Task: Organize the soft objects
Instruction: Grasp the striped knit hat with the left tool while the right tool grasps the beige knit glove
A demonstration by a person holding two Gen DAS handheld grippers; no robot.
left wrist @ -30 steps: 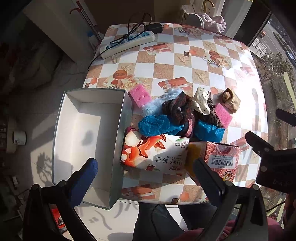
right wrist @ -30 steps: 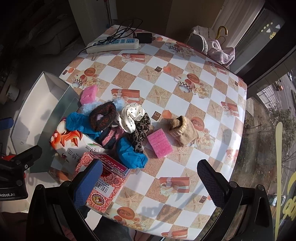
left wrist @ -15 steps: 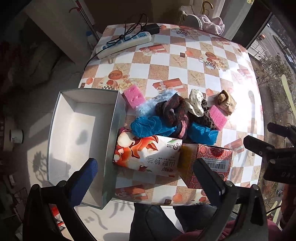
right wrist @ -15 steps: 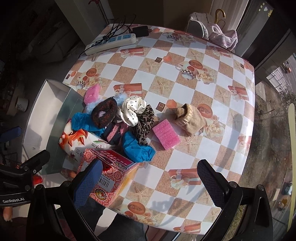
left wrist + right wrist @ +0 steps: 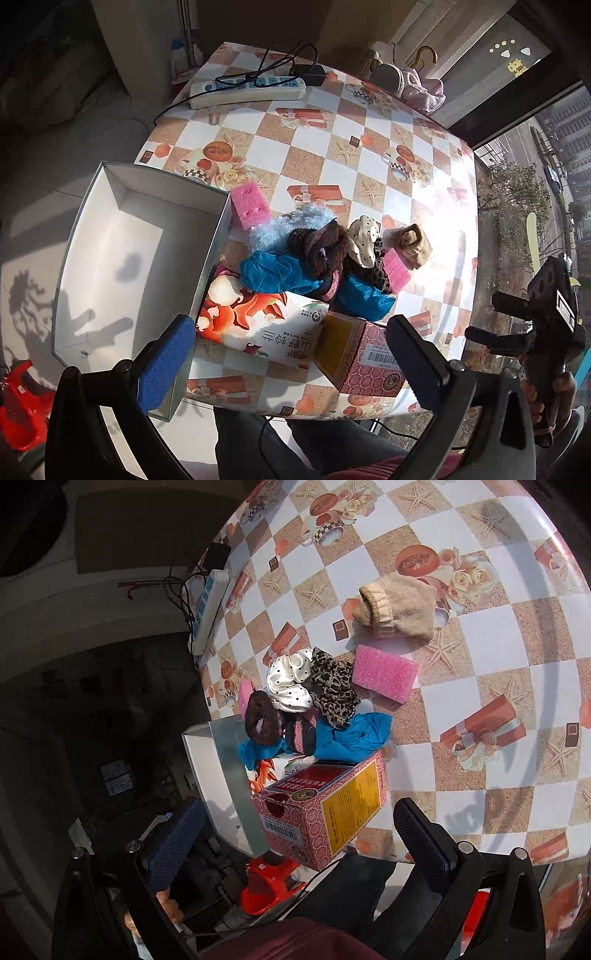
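Hovering above the near edge of the table [image 5: 369,122], the left gripper [image 5: 291,354] has its fingers spread wide with nothing between them. Over on the other side, the right gripper [image 5: 299,834] is just as wide apart and empty, hanging above the pink carton [image 5: 325,805] at the table's front edge.

Now the soft things: they sit bunched in a heap mid-table. A white dotted scrunchie [image 5: 288,683] presses against a leopard scrunchie [image 5: 332,690], with a dark maroon scrunchie [image 5: 260,720] beside them and crumpled blue cloth [image 5: 351,738] underneath, touching the carton's far side. A fluffy pale-blue piece [image 5: 295,225] peeks out at the back of the heap. One pink sponge [image 5: 384,672] lies just beside the leopard one; a second pink sponge [image 5: 249,205] rests against the wall of the white box [image 5: 122,258]. A beige sock [image 5: 399,605] lies on its own, near the first sponge but apart from the heap.

That white box stands open at the table's left edge, nothing visible inside. A tissue pack [image 5: 258,321] with a red fox print lies between box and carton. A power strip [image 5: 247,90] sits at the far end.
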